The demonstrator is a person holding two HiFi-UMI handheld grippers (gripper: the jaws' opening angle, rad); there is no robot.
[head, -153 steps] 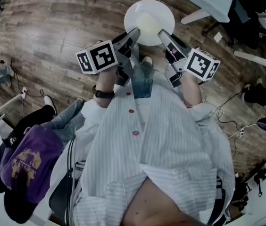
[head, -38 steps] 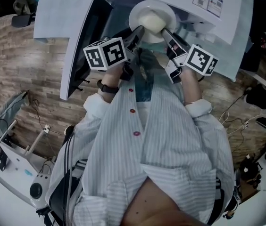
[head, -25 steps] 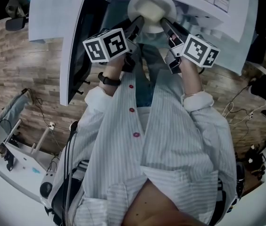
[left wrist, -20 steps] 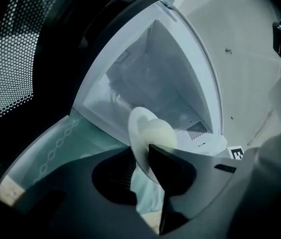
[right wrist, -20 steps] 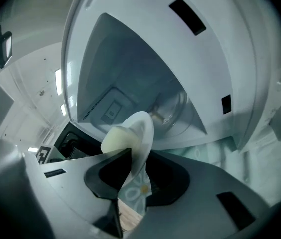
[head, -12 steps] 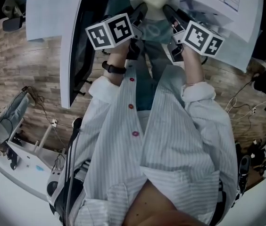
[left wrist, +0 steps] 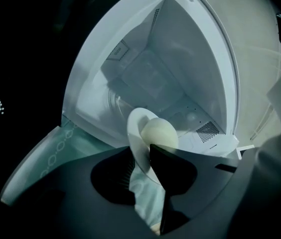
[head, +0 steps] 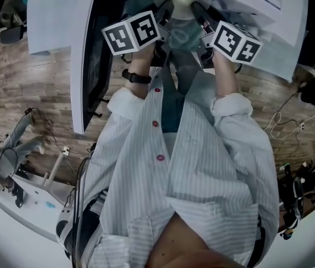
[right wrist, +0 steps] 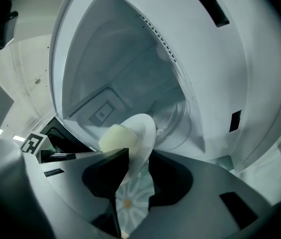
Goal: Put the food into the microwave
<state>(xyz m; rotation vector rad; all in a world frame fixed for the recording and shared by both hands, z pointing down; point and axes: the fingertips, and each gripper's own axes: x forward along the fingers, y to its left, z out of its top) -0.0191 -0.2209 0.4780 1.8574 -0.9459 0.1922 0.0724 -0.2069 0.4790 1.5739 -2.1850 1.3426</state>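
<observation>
Both grippers' jaws had just been opening: the left gripper and the right gripper each stood slack around an opposite rim of the white plate, which bore a pale bun at the mouth of the open microwave.

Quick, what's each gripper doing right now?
Left gripper: open, tongs just opening, plate rim loose between them.
Right gripper: open, tongs just opening, plate's other rim between them.
</observation>
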